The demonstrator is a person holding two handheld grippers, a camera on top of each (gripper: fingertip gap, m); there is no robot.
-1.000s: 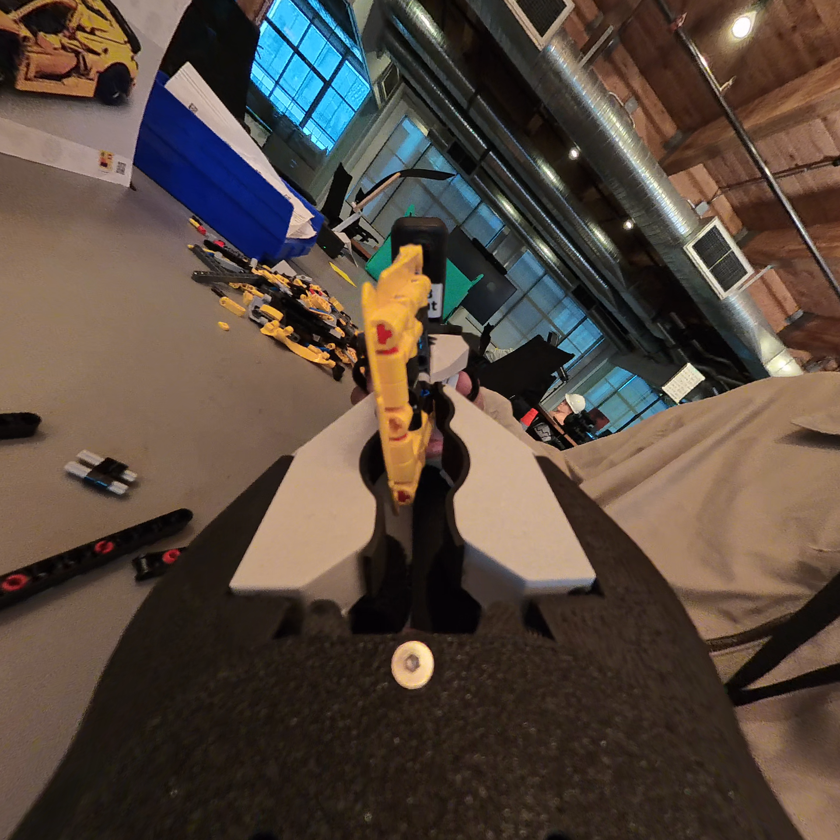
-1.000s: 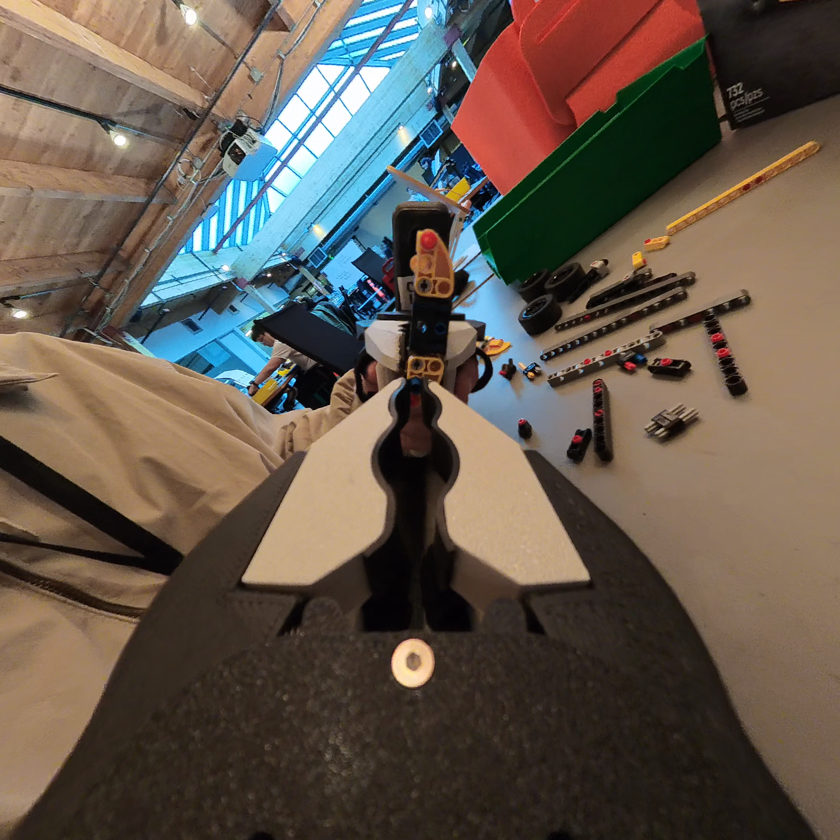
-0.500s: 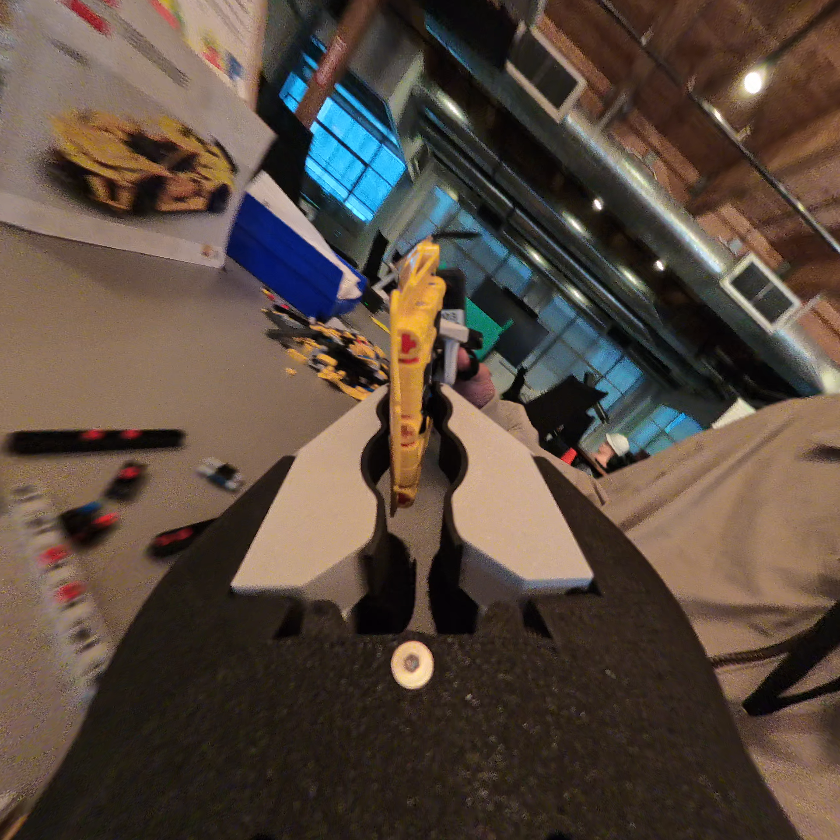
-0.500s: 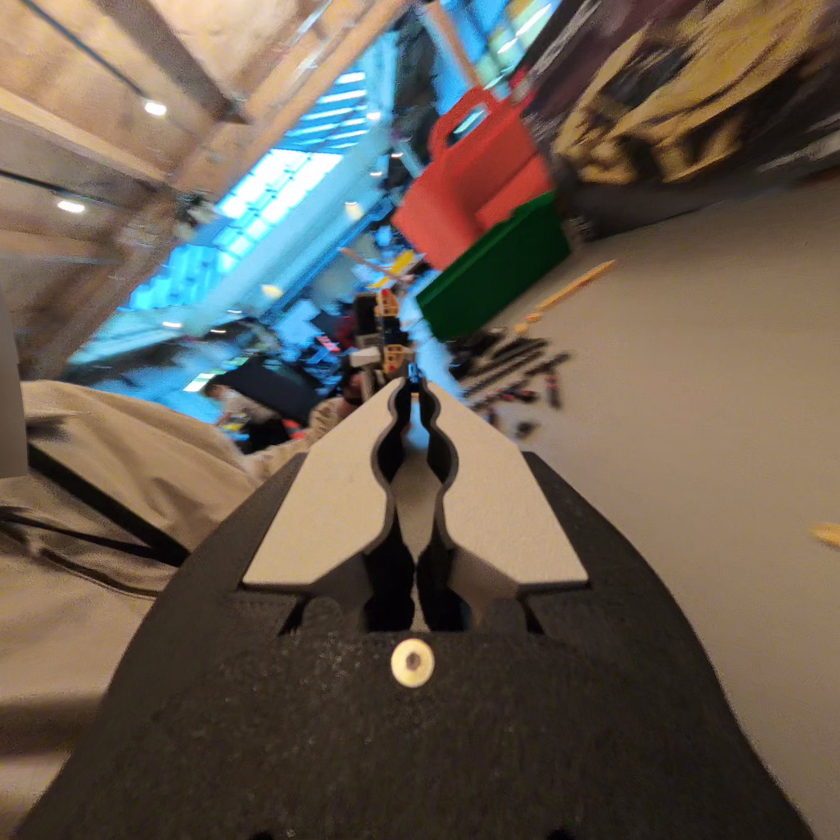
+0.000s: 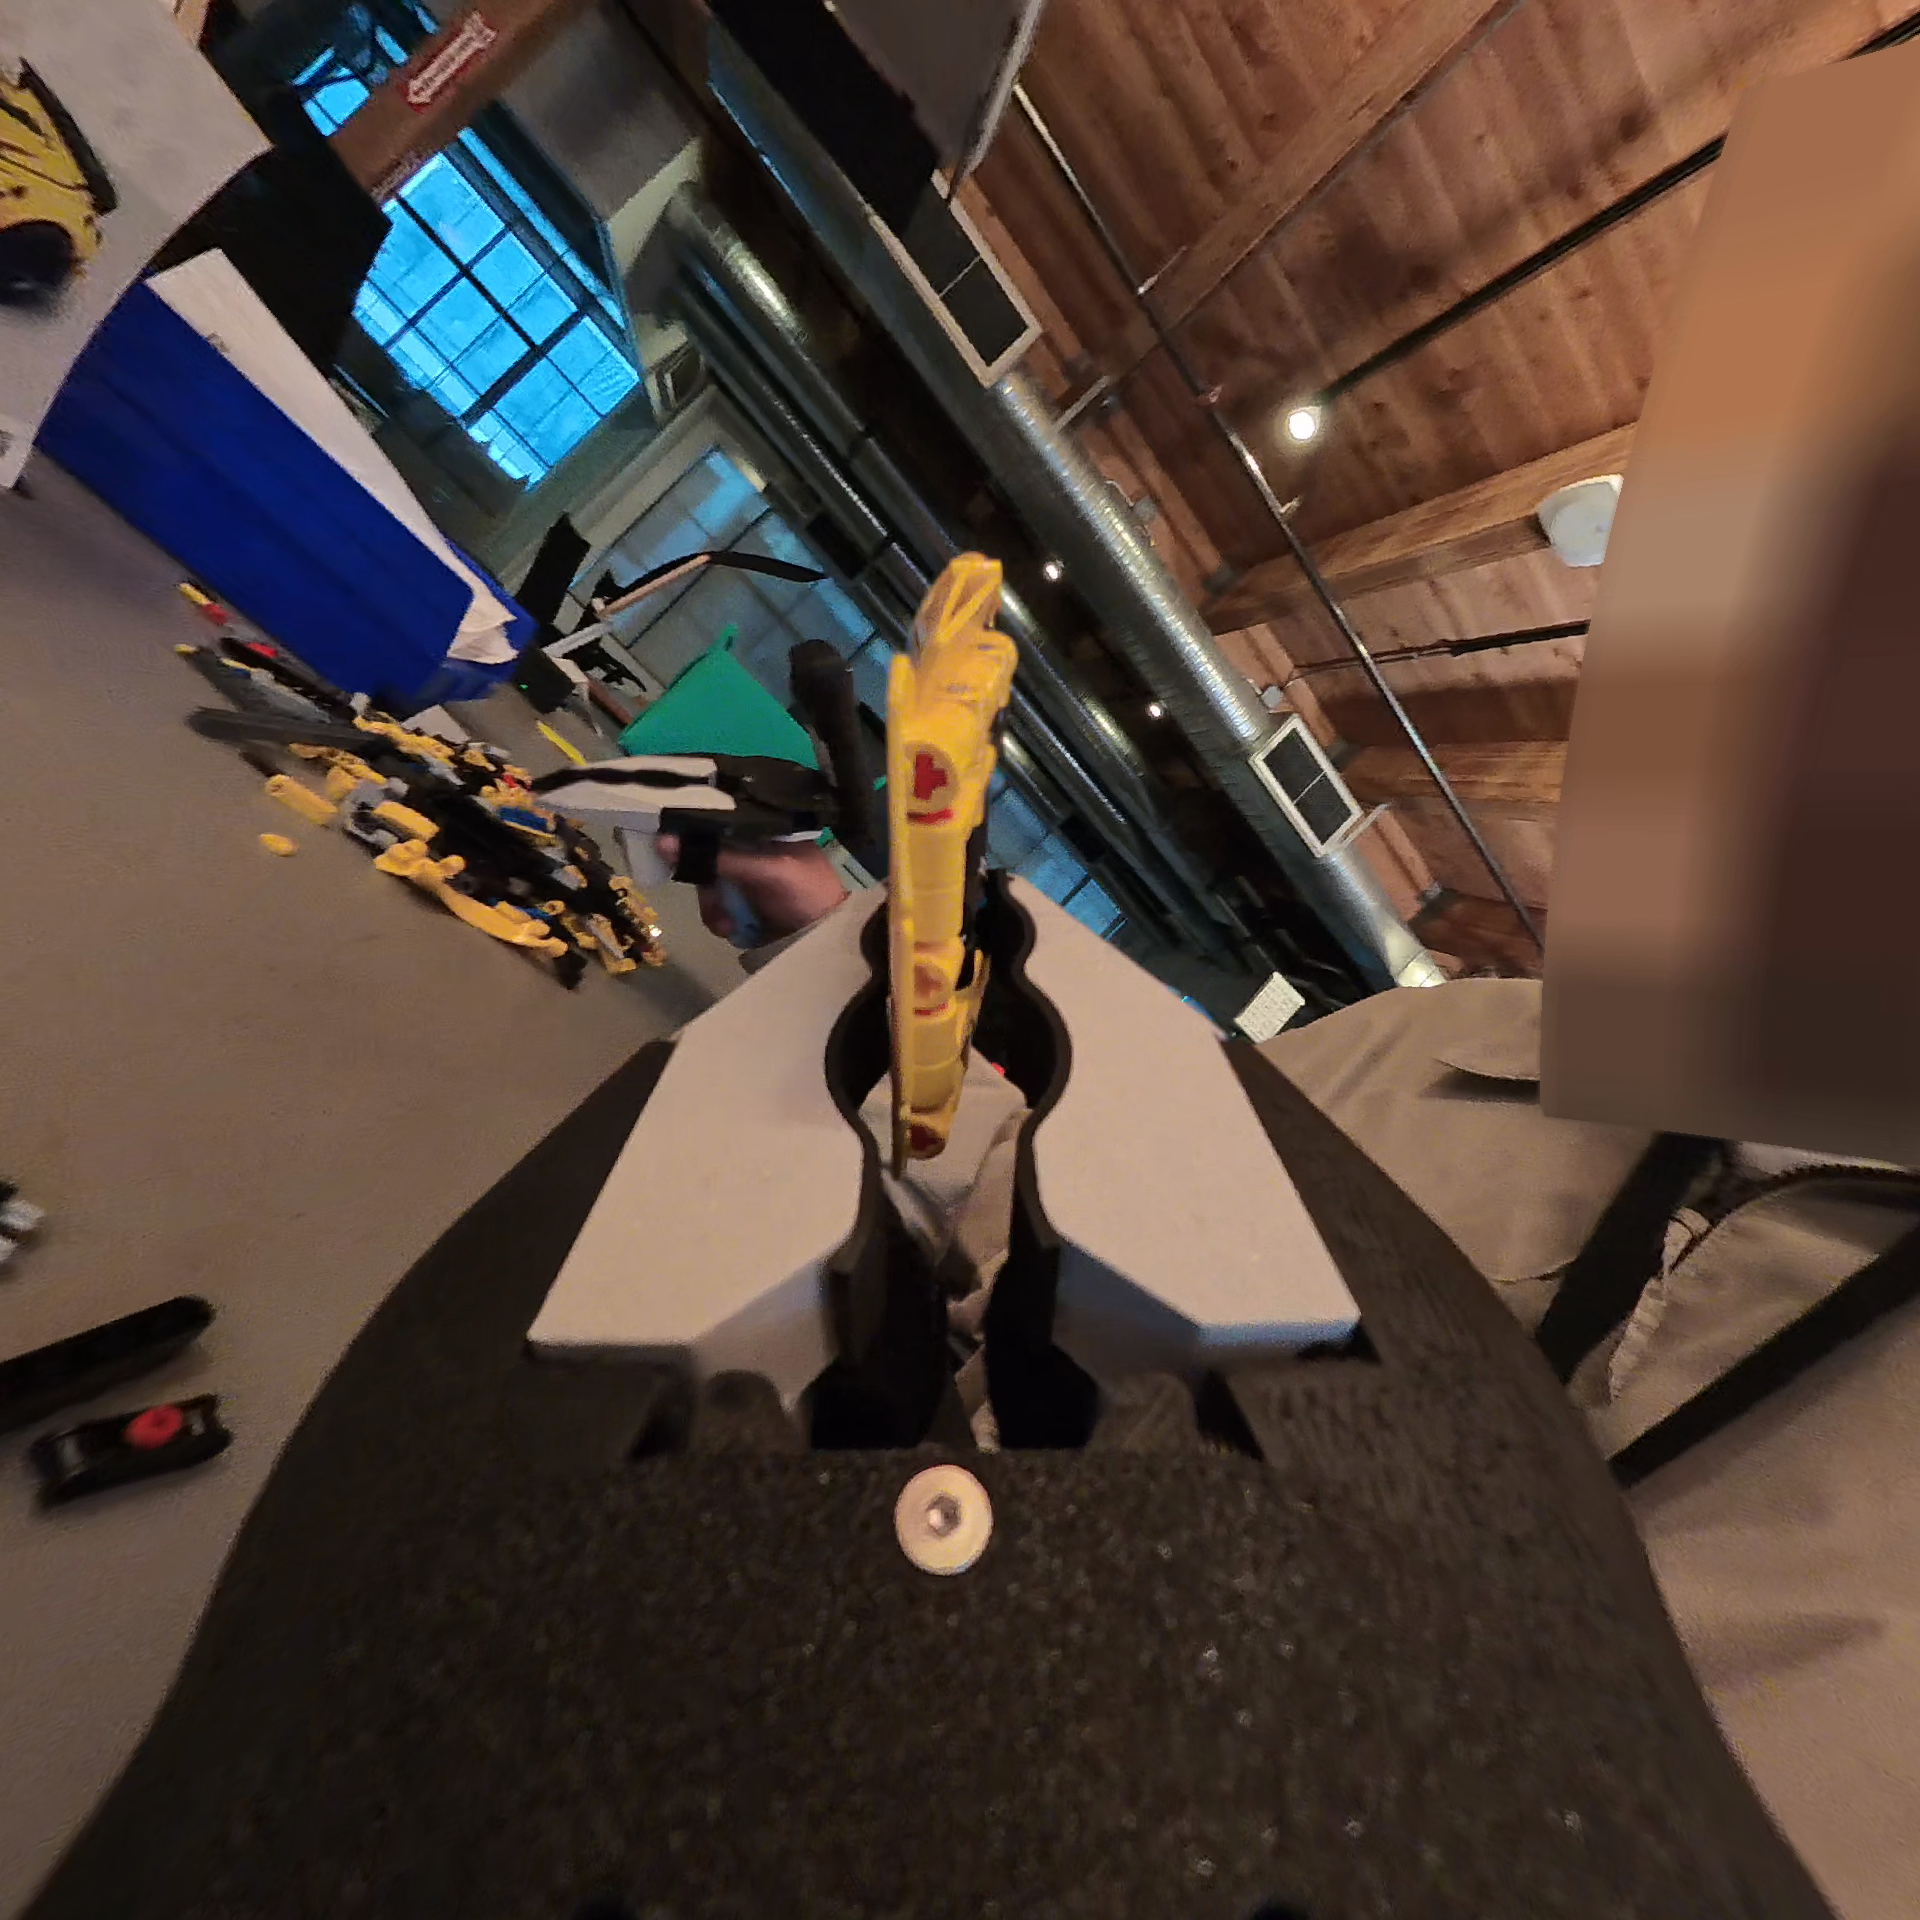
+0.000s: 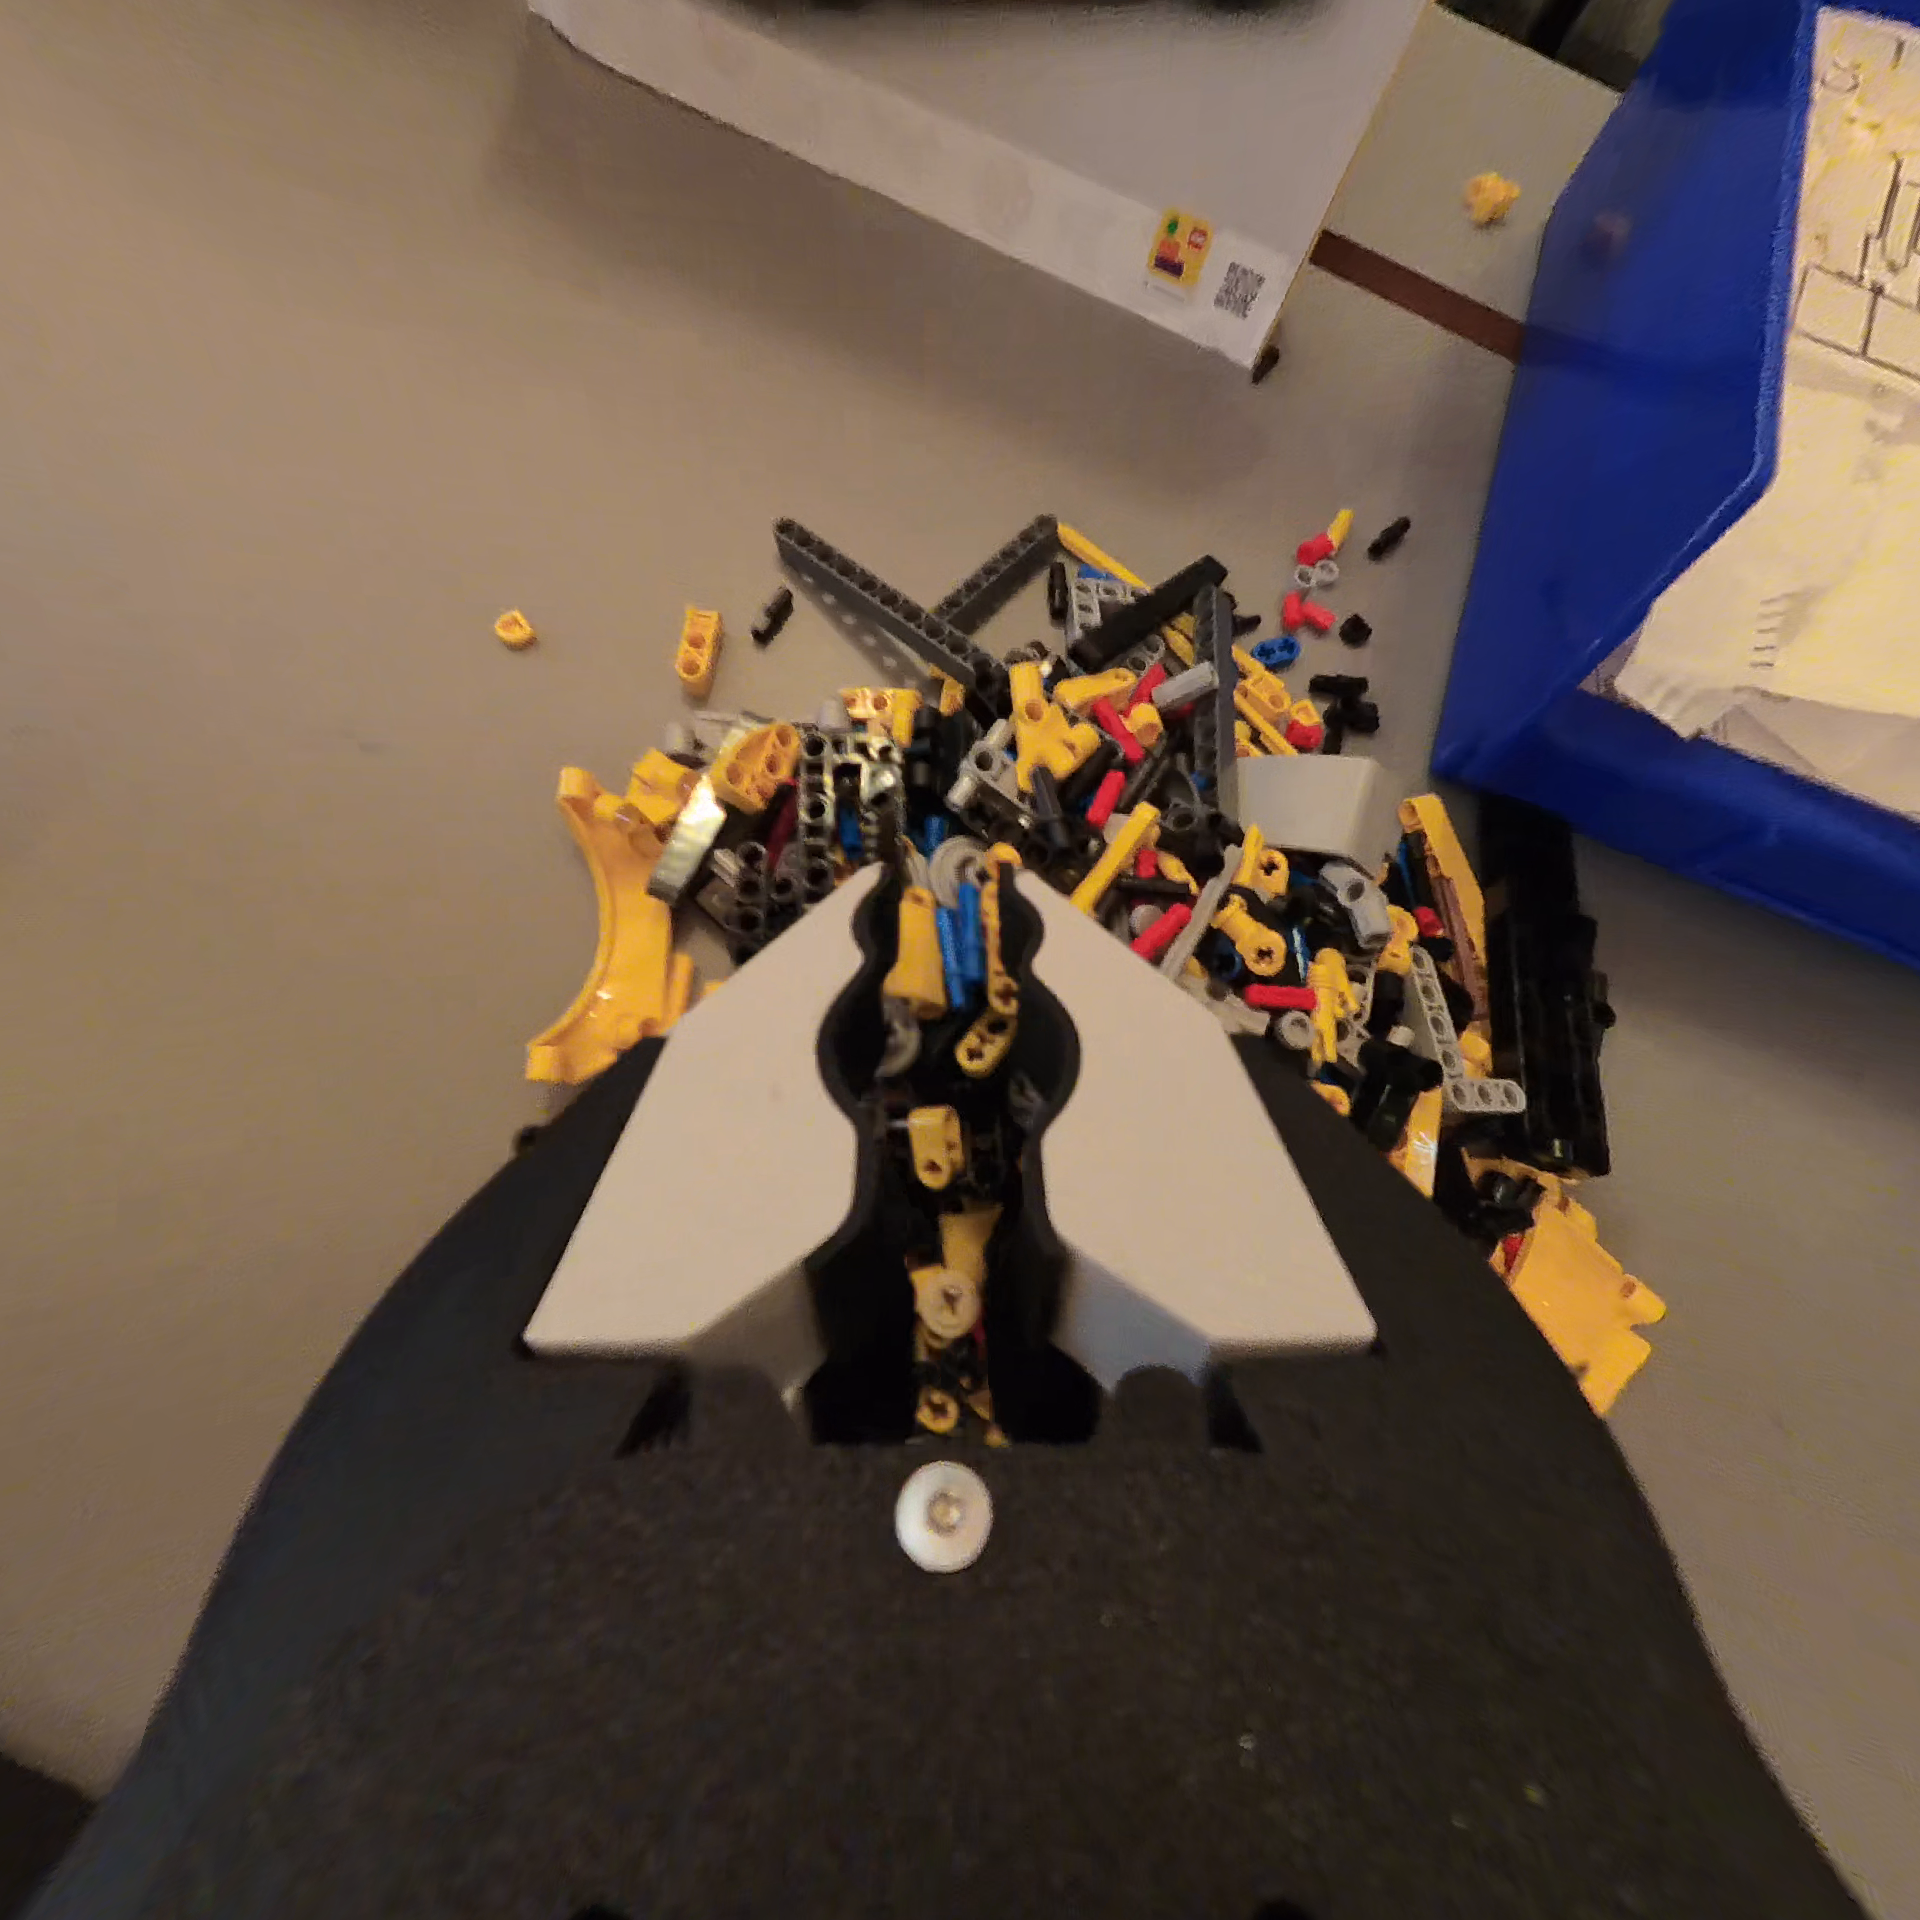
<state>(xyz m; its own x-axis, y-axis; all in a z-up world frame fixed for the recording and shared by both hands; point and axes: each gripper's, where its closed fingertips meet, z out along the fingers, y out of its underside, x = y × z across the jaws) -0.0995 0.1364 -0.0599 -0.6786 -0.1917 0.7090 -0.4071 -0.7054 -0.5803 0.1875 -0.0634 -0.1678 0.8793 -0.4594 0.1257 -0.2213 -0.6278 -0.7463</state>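
My left gripper (image 5: 940,896) is shut on a long yellow brick assembly (image 5: 940,790) with red pins and holds it upright in the air. Beyond it, my right gripper (image 5: 597,805), held in a hand, points at a pile of loose bricks (image 5: 468,831) on the grey table. In the right wrist view my right gripper (image 6: 945,873) hovers just above that pile (image 6: 1143,810) of yellow, black, red, blue and grey pieces. Its jaws stand a little apart with nothing between them; loose pieces show through the gap.
A blue bin (image 6: 1621,520) holding paper stands right of the pile and also shows in the left wrist view (image 5: 239,499). A printed white box (image 6: 1039,156) lies behind. Black beams (image 5: 94,1361) lie at lower left. A person's beige jacket (image 5: 1558,1143) is at right. Left tips to right tips: about 35 cm.
My right gripper has swung away from the yellow assembly and down over the brick pile, and its jaws have parted slightly. My left gripper still holds the assembly.
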